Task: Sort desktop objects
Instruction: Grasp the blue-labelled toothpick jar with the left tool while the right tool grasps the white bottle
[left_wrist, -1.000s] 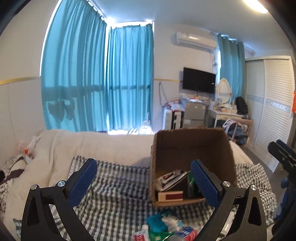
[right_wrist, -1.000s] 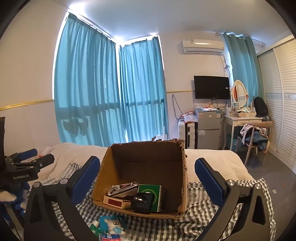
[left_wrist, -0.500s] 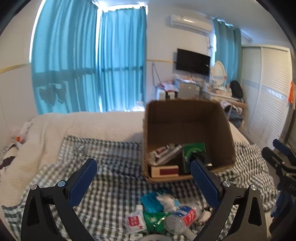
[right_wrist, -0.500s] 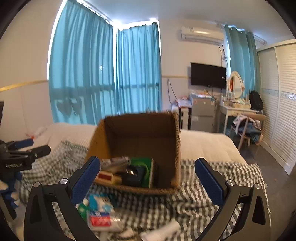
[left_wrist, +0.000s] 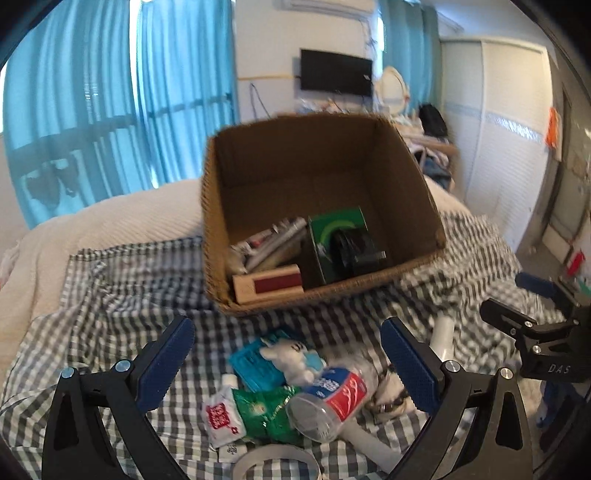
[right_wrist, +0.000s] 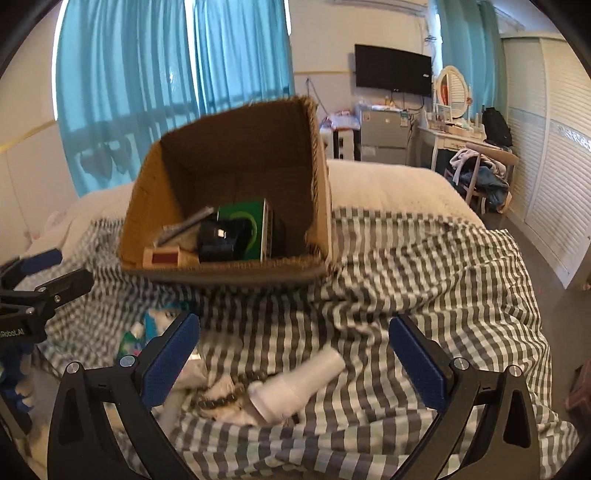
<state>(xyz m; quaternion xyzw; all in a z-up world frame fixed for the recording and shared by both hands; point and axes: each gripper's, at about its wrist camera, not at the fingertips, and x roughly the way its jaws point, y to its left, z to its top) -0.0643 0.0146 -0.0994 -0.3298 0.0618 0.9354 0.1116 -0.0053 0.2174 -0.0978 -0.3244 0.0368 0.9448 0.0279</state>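
Left tongs (left_wrist: 287, 363): spread wide, gripping nothing — poised above the clutter on the bed.
Right tongs (right_wrist: 293, 352): also spread wide and empty, above the white bottle.
Nearest clutter: a clear plastic bottle (left_wrist: 332, 395) with a red-and-blue label lies on its side, touching a green packet (left_wrist: 266, 410) and a white sachet with a red mark (left_wrist: 221, 421).
Just behind: a teal packet (left_wrist: 251, 363) with a small white toy figure (left_wrist: 291, 360) lying on it.
White bottle (right_wrist: 295, 384): on its side on the checked cloth, a dark bead string (right_wrist: 221, 398) just beside it.
Checked cloth (right_wrist: 406, 266): grey-and-white, rumpled, spread over the bed under all the items.
Cardboard box (left_wrist: 321, 162): open-topped, farther back on the cloth — it holds a green box (left_wrist: 338, 223), a black object (left_wrist: 356, 249), a tan-and-red box (left_wrist: 269, 284) and some tubes, blurred.
Cream blanket (left_wrist: 110, 229): behind the cloth.
Far: blue curtains (left_wrist: 122, 92), a wall television (right_wrist: 393, 70), a white wardrobe (right_wrist: 554, 129).
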